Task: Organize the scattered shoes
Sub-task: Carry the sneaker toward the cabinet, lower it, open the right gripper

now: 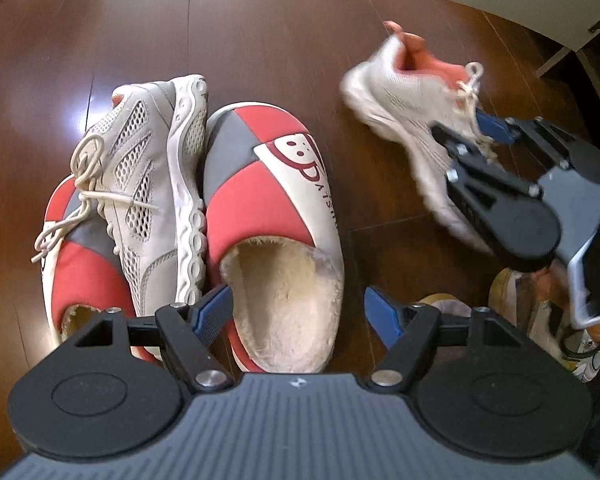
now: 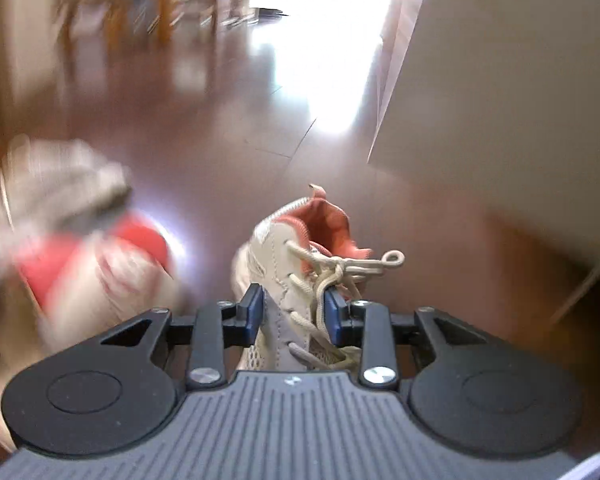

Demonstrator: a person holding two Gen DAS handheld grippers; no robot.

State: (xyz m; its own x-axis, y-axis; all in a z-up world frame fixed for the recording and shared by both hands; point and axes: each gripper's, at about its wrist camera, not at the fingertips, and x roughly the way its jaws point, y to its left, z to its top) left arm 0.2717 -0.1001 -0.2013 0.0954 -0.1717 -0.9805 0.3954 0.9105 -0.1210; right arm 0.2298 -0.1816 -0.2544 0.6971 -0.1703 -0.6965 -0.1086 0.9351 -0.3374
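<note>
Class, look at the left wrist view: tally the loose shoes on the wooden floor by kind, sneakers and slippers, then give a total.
White lace-up sneakers: 2, a mesh one and a pink-lined one.
Red, grey and white fleece-lined slippers: 2, and.
Total: 4

The dark brown wooden floor [image 1: 260, 32] is glossy, throwing back glare. The white mesh-cloth sneaker [image 1: 148, 184] has a bumpy rubbery sole. The red-and-grey padded fabric slipper [image 1: 260, 200] is matt, lined with cream fleece.
</note>
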